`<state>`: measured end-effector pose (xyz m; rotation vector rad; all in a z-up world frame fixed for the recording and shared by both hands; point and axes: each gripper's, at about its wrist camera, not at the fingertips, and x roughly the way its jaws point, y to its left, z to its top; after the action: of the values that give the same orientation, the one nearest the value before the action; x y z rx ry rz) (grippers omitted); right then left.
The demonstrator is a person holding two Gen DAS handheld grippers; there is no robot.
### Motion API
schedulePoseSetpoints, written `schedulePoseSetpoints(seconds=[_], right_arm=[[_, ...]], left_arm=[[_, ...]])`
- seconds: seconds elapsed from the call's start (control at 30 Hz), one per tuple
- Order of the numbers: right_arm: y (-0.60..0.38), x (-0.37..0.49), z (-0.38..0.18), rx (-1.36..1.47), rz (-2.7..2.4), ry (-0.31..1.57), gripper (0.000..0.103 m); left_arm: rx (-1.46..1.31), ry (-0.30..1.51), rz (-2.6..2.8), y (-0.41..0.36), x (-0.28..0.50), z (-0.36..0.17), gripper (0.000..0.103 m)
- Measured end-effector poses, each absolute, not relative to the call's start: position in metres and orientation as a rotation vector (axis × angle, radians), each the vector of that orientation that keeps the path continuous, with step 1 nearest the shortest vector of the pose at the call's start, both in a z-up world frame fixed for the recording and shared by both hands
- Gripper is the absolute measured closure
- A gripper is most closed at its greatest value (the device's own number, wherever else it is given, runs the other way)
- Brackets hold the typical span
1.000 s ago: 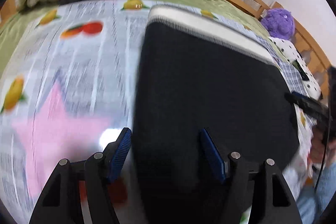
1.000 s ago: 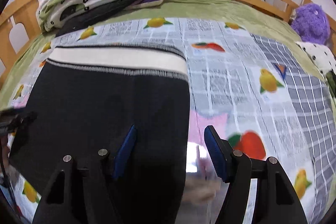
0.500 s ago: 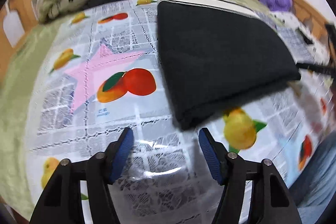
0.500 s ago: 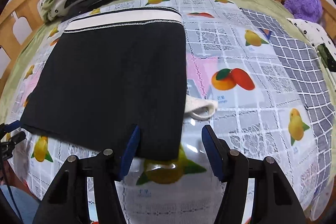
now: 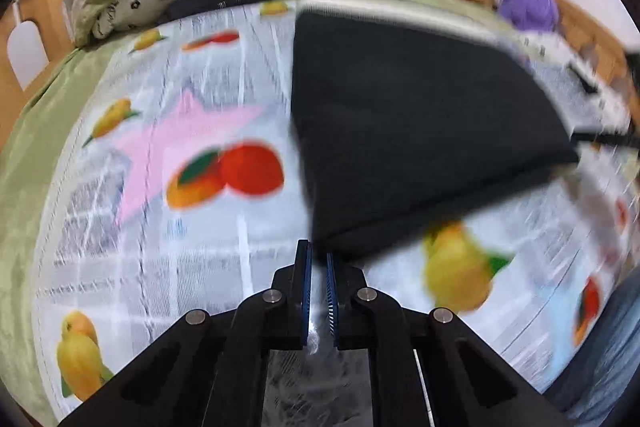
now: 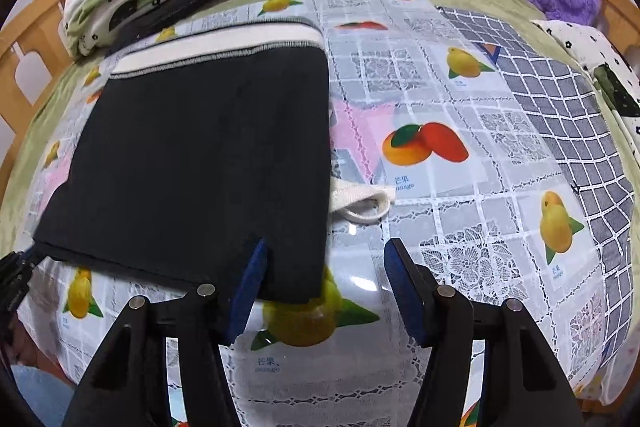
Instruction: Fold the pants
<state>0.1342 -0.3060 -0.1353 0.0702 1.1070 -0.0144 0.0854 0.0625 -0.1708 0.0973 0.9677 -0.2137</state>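
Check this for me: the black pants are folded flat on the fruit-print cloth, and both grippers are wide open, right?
Not quite. The left gripper is nearly shut, as the left wrist view shows. Only the right gripper is wide open; the pants lie folded on the cloth.

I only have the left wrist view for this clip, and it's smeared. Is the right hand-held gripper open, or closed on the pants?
Observer: Open. In the right wrist view the right hand-held gripper has its fingers spread, and the near right corner of the folded pants shows between them.
Operator: Anything poking out of the fold on that side?
Observer: Yes. A white drawstring loop sticks out past the pants' right edge onto the fruit-print cloth.
Operator: And the waistband?
Observer: The white waistband lies flat across the far end, with a stitched line along its edge.
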Motion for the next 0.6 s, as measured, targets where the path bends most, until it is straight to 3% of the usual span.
schedulePoseSetpoints(seconds=[0.23,0.33,0.6], right_arm=[[-0.318,0.13,-0.122,0.134,0.01,1.025,0.046],[-0.317,0.133,-0.118,0.161,0.027,0.989,0.045],[-0.305,0.153,-0.152,0.103,0.057,1.087,0.046]], left_arm=[[0.117,0.927,-0.172,0.072,0.07,-0.146,0.092],[0.059,0.899,-0.192,0.069,0.089,-0.132,0.082],[0.026,0.859,-0.275,0.024,0.153,-0.132,0.079]])
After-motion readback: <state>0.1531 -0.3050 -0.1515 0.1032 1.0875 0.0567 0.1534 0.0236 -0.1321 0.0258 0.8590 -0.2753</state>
